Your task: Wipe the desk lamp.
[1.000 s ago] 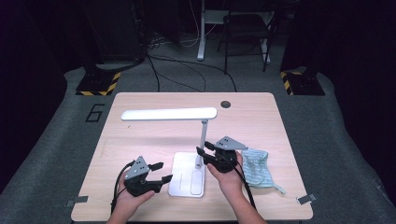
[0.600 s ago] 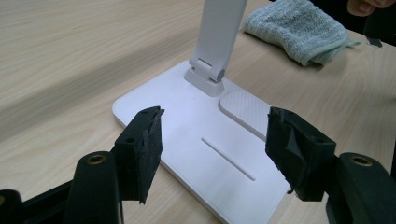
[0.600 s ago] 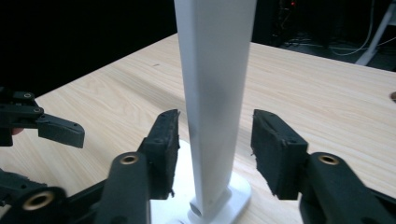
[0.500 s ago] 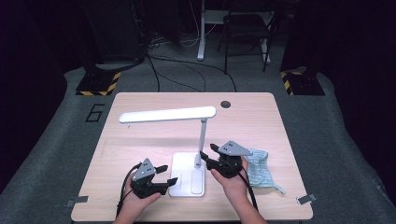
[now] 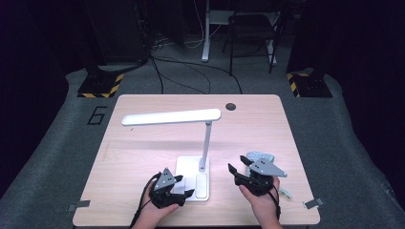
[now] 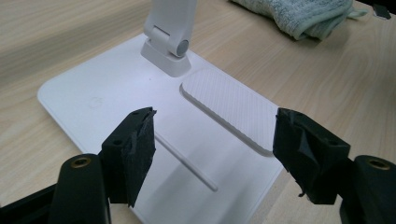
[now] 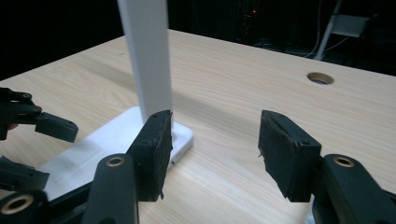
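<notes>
A white desk lamp stands mid-table, with a flat base (image 5: pixel 187 168), an upright post (image 5: pixel 206 142) and a long head (image 5: pixel 172 117). My left gripper (image 5: pixel 185 186) sits at the base's near left edge. Its jaws have just been opening. In the left gripper view, the left gripper (image 6: pixel 212 140) is open over the base (image 6: pixel 93 98), its pads (image 6: pixel 140 149) clear of it. My right gripper (image 5: pixel 237 167) is right of the post. Its jaws have also been opening, and the right gripper (image 7: pixel 212 149) holds nothing. The post (image 7: pixel 147 56) rises beyond its left jaw.
A light green cloth (image 5: pixel 260 156) lies crumpled behind the right gripper, near the table's right side, and shows at the top as cloth (image 6: pixel 299 14). A round cable hole (image 5: pixel 230 106) sits at the table's far edge. Chairs, cables and striped floor blocks stand beyond the table.
My right gripper has drawn away from the lamp's post, to the right and nearer the front edge, with jaws wider. My left gripper has shifted right along the base's near edge and opened.
</notes>
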The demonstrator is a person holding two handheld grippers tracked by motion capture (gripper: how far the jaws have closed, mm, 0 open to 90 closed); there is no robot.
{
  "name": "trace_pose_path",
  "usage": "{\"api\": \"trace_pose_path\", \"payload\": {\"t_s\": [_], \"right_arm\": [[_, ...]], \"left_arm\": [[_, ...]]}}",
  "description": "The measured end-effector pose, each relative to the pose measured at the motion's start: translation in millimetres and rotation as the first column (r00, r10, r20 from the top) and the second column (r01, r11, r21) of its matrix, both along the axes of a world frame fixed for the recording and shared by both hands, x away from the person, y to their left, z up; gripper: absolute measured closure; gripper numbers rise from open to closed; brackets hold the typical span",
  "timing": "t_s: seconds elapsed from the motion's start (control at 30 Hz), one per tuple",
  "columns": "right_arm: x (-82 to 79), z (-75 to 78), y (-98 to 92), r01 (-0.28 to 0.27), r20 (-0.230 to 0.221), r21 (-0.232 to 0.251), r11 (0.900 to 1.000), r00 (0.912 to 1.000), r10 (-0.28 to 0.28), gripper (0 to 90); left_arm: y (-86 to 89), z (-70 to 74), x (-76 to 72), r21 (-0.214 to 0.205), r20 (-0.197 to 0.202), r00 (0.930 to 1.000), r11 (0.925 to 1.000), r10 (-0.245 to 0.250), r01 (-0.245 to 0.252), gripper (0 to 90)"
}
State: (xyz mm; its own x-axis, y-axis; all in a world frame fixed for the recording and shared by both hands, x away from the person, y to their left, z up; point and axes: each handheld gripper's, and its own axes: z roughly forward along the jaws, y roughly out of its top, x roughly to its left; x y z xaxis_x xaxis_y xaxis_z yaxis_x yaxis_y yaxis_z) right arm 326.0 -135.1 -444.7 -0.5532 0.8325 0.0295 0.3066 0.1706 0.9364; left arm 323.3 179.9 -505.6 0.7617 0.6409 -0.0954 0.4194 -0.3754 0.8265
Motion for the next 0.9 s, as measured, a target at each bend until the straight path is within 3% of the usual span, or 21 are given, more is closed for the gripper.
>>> {"api": "trace_pose_path", "payload": {"t_s": [0.2,0.27,0.37,0.5,0.6,0.77,0.83,0.9], "right_arm": [[-6.3,-13.8,-27.8,0.088,0.008,0.003,0.9961,0.9961,-0.088,43.6],[-7.4,-18.3,-36.7,0.126,0.016,-0.013,0.9920,0.9919,-0.126,43.0],[-6.9,-25.7,-48.7,0.163,-0.004,0.011,0.9866,0.9866,-0.163,42.5],[-6.5,-32.4,-59.2,0.186,-0.019,-0.024,0.9822,0.9823,-0.187,39.6],[-3.7,-38.1,-62.2,0.225,-0.021,-0.030,0.9738,0.9739,-0.226,35.6],[9.3,-53.2,-63.3,0.220,-0.093,-0.083,0.9720,0.9694,-0.227,30.2],[15.6,-59.4,-62.9,0.236,-0.126,-0.120,0.9642,0.9598,-0.251,28.3],[18.5,-63.0,-63.3,0.236,-0.139,-0.129,0.9631,0.9574,-0.253,27.8]], "left_arm": [[-7.7,-7.8,1.8,0.005,-0.036,0.9993,1.0000,0.005,-0.005,27.9],[-9.9,-8.5,2.8,0.012,-0.027,0.9996,0.9999,0.004,-0.004,27.7],[-11.6,-9.3,3.4,0.012,-0.029,0.9995,0.9999,0.008,-0.008,27.6],[-13.3,-12.3,2.7,0.009,-0.030,0.9994,0.9998,0.019,-0.019,27.6],[-13.0,-11.8,1.8,0.008,-0.039,0.9992,0.9999,0.011,-0.011,27.6],[-11.8,-14.4,1.7,0.017,-0.022,0.9997,0.9998,0.011,-0.011,27.6],[-11.3,-14.5,2.2,0.019,-0.016,0.9998,0.9997,0.015,-0.015,27.7],[-11.1,-16.1,2.6,0.006,-0.013,0.9996,0.9997,0.024,-0.024,28.1]]}}
